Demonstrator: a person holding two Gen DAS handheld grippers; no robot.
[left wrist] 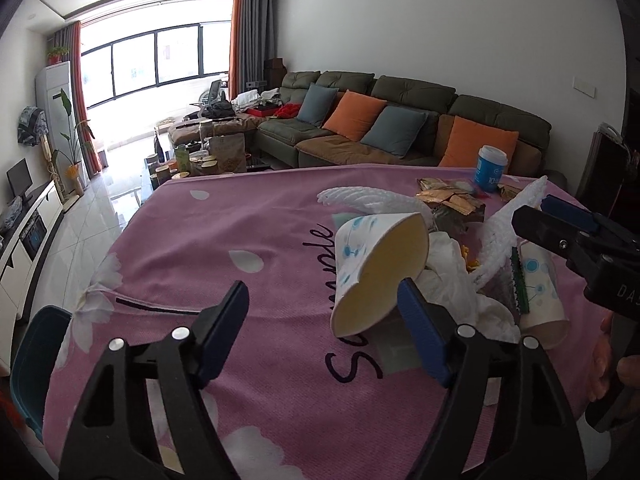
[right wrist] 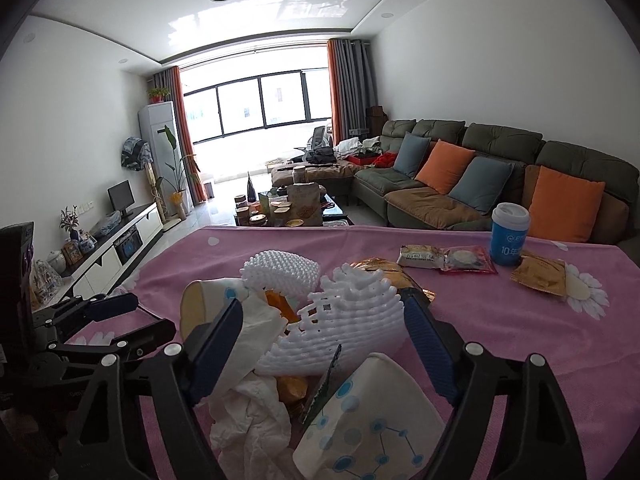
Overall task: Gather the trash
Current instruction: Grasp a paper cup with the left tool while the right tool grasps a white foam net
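Note:
A pile of trash lies on the pink tablecloth (left wrist: 208, 248). It holds a crushed paper cup (left wrist: 380, 272), white tissue (left wrist: 452, 280), white foam fruit netting (right wrist: 352, 316), a second paper cup (right wrist: 372, 416) and gold wrappers (left wrist: 448, 200). My left gripper (left wrist: 324, 304) is open and empty, its right finger touching the crushed cup's rim. My right gripper (right wrist: 324, 324) is open with its fingers on either side of the foam netting and tissue (right wrist: 252, 408). It shows at the right edge of the left wrist view (left wrist: 560, 224).
A blue lidded cup (right wrist: 509, 236) stands at the table's far right, with snack packets (right wrist: 446, 258) and a gold wrapper (right wrist: 540, 276) beside it. A blue bin (left wrist: 36, 364) stands by the table's left edge. A sofa (right wrist: 480, 184) and coffee table lie beyond.

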